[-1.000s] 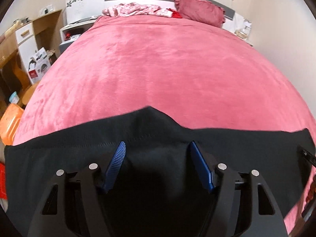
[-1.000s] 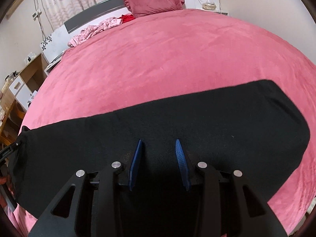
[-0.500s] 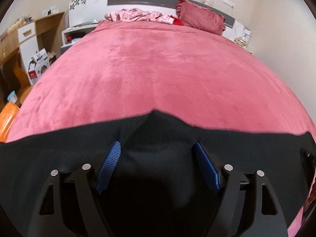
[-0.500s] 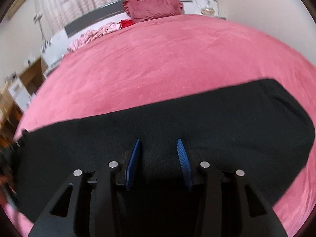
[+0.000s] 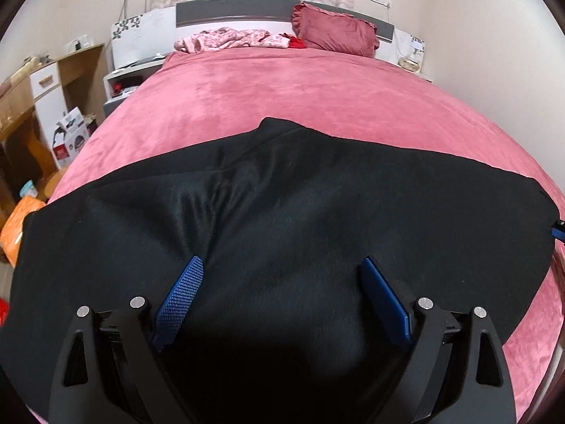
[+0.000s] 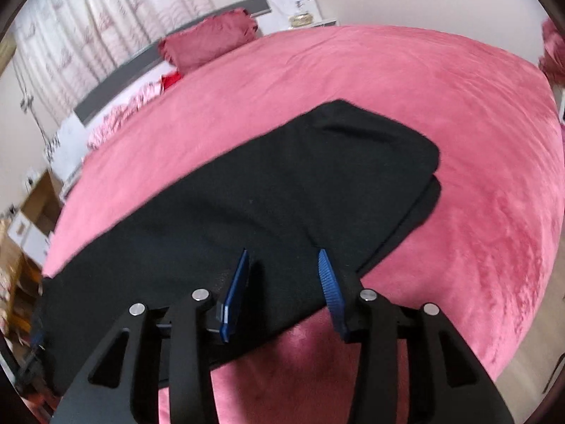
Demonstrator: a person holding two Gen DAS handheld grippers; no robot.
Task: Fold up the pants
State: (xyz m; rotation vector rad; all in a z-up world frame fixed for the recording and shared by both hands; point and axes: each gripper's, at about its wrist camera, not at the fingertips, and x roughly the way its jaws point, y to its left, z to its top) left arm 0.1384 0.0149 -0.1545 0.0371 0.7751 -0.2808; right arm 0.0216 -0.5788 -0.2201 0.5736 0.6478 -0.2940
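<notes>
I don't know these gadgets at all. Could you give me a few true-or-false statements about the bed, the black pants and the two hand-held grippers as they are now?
1. The black pants lie on a pink bedspread. True.
2. The left hand-held gripper is clamped shut. False: its blue fingers stand wide apart over the pants.
3. A dark red pillow sits at the headboard end. True.
4. The right hand-held gripper is over bare bedspread, far from the pants. False: it is open at the pants' near edge.
5. The pants are blue jeans. False: they are plain black.
</notes>
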